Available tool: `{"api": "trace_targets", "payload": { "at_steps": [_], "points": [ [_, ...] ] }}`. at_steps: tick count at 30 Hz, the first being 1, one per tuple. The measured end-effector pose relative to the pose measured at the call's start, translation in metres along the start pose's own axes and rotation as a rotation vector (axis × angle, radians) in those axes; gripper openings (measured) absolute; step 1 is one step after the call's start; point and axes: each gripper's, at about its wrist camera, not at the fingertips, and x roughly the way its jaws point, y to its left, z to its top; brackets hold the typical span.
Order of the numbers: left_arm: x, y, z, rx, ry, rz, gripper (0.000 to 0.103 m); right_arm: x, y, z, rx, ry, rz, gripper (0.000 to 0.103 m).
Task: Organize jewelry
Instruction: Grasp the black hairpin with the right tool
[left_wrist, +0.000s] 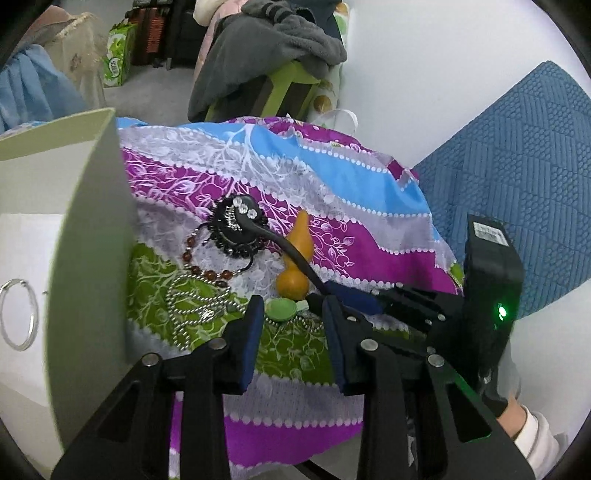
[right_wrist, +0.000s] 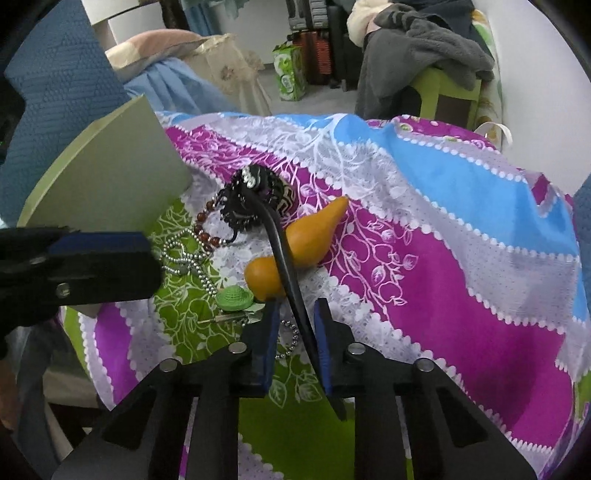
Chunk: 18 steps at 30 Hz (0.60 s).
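Observation:
Jewelry lies on a patterned purple, blue and green cloth (left_wrist: 332, 229). A black hair stick with rhinestones (right_wrist: 280, 258) runs back between my right gripper's (right_wrist: 295, 317) jaws, which stand closed around it; its head rests on a black beaded piece (left_wrist: 240, 229). An orange gourd pendant (left_wrist: 295, 266) lies beside it, also in the right wrist view (right_wrist: 295, 251). A red-brown bead bracelet (left_wrist: 199, 266), a silver ball chain (left_wrist: 195, 310) and a small green hat charm (left_wrist: 282, 308) lie near. My left gripper (left_wrist: 291, 314) is open above the green charm.
A pale green open box (left_wrist: 88, 236) stands at the left with a silver ring (left_wrist: 18, 314) inside. A blue cushion (left_wrist: 517, 177) lies to the right. A chair with grey clothes (left_wrist: 273, 55) stands behind the cloth.

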Motion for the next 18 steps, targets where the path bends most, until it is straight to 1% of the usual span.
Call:
{"api": "trace_targets", "payload": {
  "at_steps": [5,9,12,18],
  "points": [
    [0.014,0.001,0.007,0.012,0.006,0.003,0.034,-0.012,0.0,-0.002,0.004,-0.04,0.019,0.006],
    [0.025,0.003,0.014,0.023,0.022,0.005,0.034,-0.022,-0.001,-0.001,0.02,-0.074,0.023,0.005],
    [0.032,0.001,0.015,0.041,0.035,0.012,0.034,-0.026,-0.008,-0.004,0.057,-0.082,0.028,0.005],
    [0.044,-0.001,0.018,0.054,0.058,0.021,0.034,-0.032,-0.026,-0.005,0.123,-0.105,0.007,0.005]
  ]
}}
